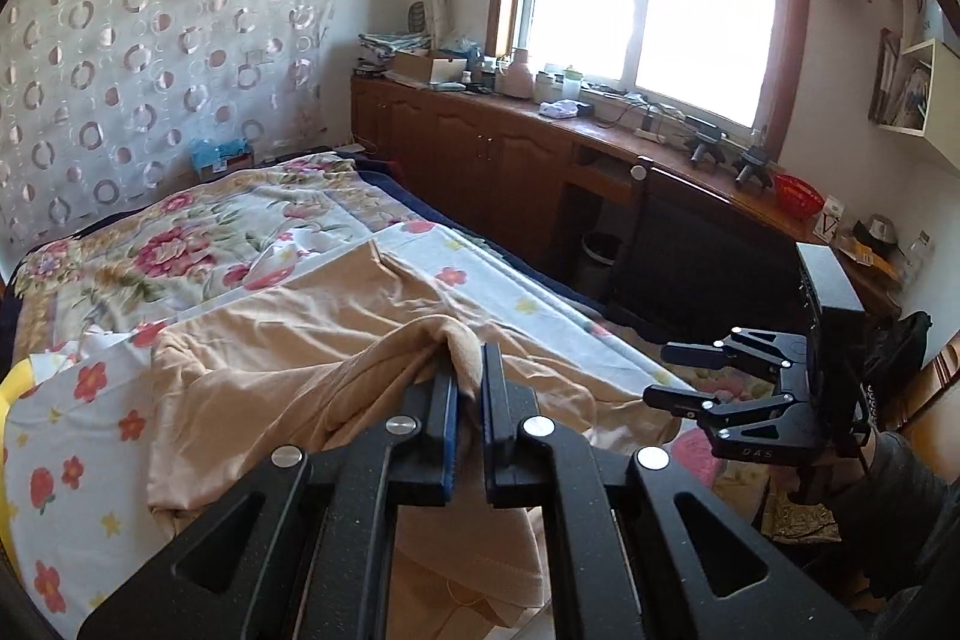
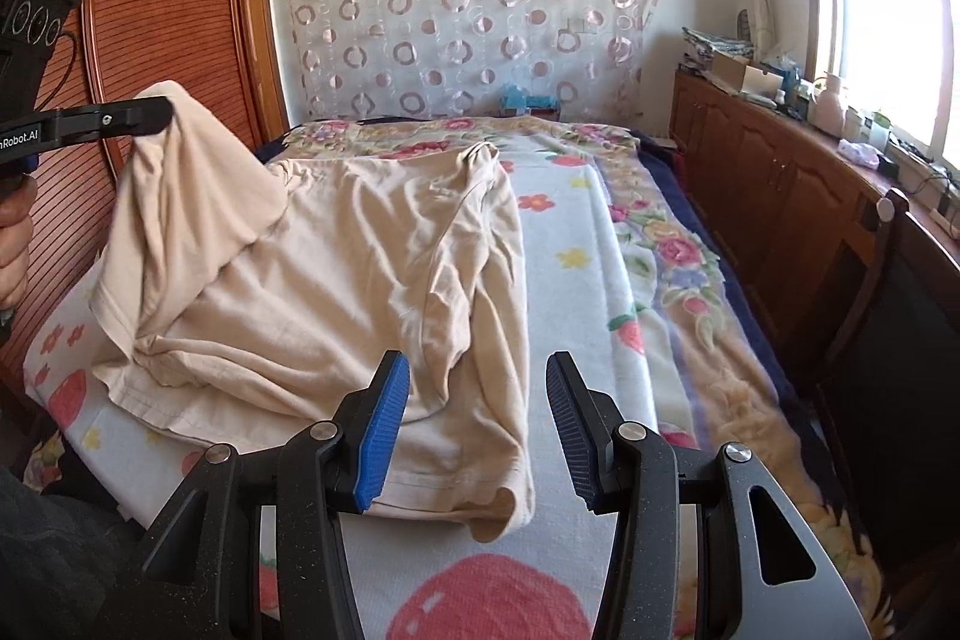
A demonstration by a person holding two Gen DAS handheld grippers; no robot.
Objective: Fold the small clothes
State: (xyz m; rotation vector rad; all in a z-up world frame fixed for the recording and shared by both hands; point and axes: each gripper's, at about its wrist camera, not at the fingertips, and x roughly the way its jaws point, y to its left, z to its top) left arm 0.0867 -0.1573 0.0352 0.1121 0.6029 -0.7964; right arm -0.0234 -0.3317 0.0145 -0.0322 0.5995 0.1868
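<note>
— Between the left tongs' [image 1: 470,388] blue pads, what was there?

— A bunched fold of the peach-coloured soft cotton garment [image 2: 336,268], pinched tight. Those tongs were clenched on it and held that corner up off the bed, so the cloth hung down from them in a drape, while the rest lay spread and creased ahead of them on the white flower-printed cotton sheet [image 2: 570,244].

— And the right tongs [image 2: 477,424]?

— Released, their jaws standing wide apart with nothing between them. The garment's near hem lay just ahead of and below their left pad; the right pad stood over bare sheet.

— What could have gone wrong?

— I judged the raised corner a thin grip: a tug sideways might have slipped it from the pads. With only one corner lifted, the loose side could also have dragged and bunched, spoiling the fold. The hem sat close to the bed's near edge, so it might have slid off.
</note>
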